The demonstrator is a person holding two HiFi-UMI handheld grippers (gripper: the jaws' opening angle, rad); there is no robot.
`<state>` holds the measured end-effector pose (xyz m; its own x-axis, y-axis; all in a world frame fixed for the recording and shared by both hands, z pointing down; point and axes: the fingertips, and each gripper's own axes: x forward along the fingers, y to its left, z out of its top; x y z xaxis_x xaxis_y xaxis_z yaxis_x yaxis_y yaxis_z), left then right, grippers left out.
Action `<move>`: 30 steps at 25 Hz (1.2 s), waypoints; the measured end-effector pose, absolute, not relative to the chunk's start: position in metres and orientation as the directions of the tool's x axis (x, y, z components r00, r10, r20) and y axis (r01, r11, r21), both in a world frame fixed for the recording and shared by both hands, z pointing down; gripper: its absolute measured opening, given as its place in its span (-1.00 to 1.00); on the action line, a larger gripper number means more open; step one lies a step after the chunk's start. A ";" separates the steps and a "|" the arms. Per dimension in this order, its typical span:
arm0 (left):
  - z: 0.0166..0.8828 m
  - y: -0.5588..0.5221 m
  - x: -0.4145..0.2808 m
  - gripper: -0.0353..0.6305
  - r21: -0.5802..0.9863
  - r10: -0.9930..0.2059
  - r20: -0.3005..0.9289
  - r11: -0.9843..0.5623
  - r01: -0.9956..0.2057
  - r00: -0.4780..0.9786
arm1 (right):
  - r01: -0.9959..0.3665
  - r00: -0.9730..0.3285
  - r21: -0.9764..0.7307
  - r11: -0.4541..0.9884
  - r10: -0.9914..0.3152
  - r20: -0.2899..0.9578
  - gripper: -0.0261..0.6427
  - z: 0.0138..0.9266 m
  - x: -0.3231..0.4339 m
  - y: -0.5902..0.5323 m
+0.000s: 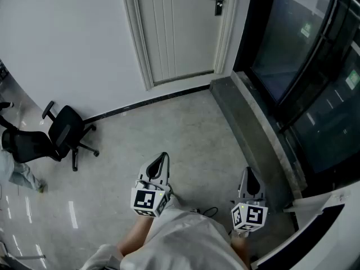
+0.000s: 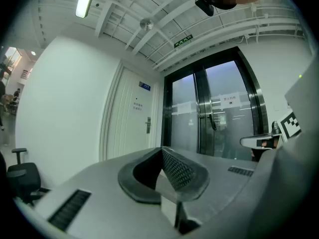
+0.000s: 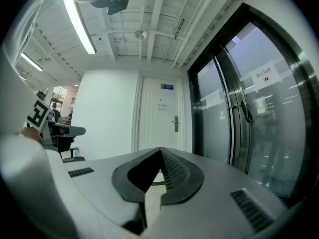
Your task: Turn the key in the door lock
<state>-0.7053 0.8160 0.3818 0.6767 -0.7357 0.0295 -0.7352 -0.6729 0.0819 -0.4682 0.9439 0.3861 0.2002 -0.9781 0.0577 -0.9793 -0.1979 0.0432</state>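
Well, the person stands facing the white door (image 1: 180, 27), well apart from it across the grey floor, so the work at the lock has not begun. The door lock (image 1: 219, 0), a dark plate with a lever handle, sits at the door's right edge, close to the dark glass doors (image 1: 304, 66) that run off to the door's right. Whether a key is already in it I cannot tell from this far; nothing so small shows.

The left gripper (image 1: 163, 157) and the right gripper (image 1: 247, 171) are held level in front of the body, side by side, both pointing toward the door. Each one's jaws are pressed together at the tips with nothing between them; the two gripper views agree on that. I read it as a carrying posture: closed and empty for the approach, aimed at the door because that is where they are bound.

A black office chair (image 1: 62, 134) stands by the wall to the door's left, off the straight line to it. To my eye the next thing needed is simply to close the gap to the lock.
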 end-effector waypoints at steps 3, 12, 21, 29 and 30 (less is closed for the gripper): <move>0.382 0.816 -0.706 -0.88 0.080 -0.735 0.031 -0.674 -0.734 0.678 | -0.979 0.200 0.040 -0.197 -0.978 0.060 -0.91 0.386 -0.470 0.944; 0.382 0.817 -0.701 -0.88 0.068 -0.726 0.037 -0.684 -0.726 0.687 | -0.980 0.199 0.036 -0.197 -0.978 0.064 -0.92 0.389 -0.470 0.945; 0.381 0.818 -0.690 -0.88 0.051 -0.715 0.043 -0.696 -0.716 0.698 | -0.972 0.226 -0.059 -0.228 -0.973 0.034 -0.91 0.395 -0.457 0.950; 0.388 0.797 -0.676 -0.88 -0.004 -0.723 0.078 -0.689 -0.725 0.687 | -0.975 0.220 -0.026 -0.222 -0.973 0.065 -0.92 0.411 -0.442 0.930; 0.392 0.790 -0.673 -0.88 0.000 -0.722 0.090 -0.689 -0.725 0.686 | -0.976 0.218 0.017 -0.217 -0.974 0.062 -0.92 0.410 -0.442 0.926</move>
